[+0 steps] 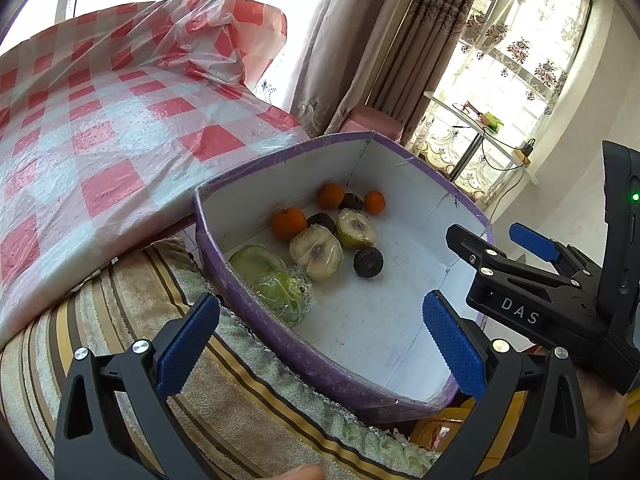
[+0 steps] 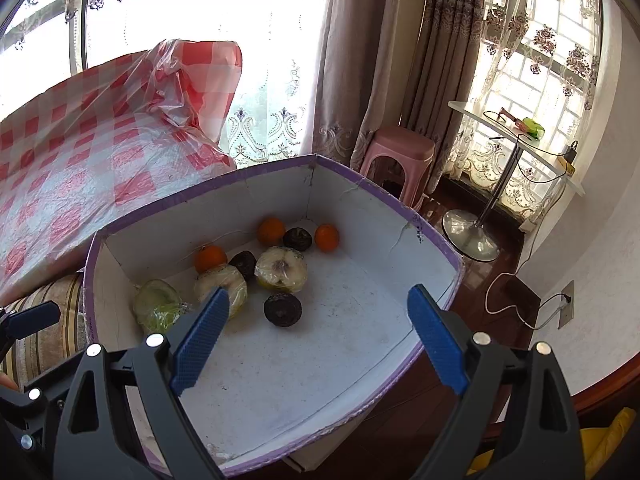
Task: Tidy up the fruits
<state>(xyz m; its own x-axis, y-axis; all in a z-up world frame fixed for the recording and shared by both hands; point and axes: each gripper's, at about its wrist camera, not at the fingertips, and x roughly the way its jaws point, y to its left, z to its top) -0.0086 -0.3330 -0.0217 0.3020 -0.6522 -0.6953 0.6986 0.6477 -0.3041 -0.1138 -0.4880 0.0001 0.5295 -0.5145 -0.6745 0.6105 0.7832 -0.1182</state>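
Observation:
A white box with a purple rim [image 1: 256,196] [image 2: 180,216] holds the fruit. Inside lie three oranges [image 2: 271,231], three dark round fruits [image 2: 282,309] and two pale cut halves in plastic wrap [image 2: 281,269]. Green wrapped fruit [image 1: 286,294] [image 2: 158,306] lies by the left wall. My left gripper [image 1: 320,344] hovers open over the box's near left rim, holding nothing. My right gripper [image 2: 316,320] stands open above the box's near side, also with nothing in it. It shows in the left wrist view as the right gripper [image 1: 496,240] at the box's right wall.
A red-checked plastic cover [image 1: 100,140] lies over a surface left of the box. Striped fabric [image 1: 240,400] lies under the left gripper. A pink stool [image 2: 400,152], a white pedestal table [image 2: 516,140], curtains and a floor cable [image 2: 504,300] stand beyond the box.

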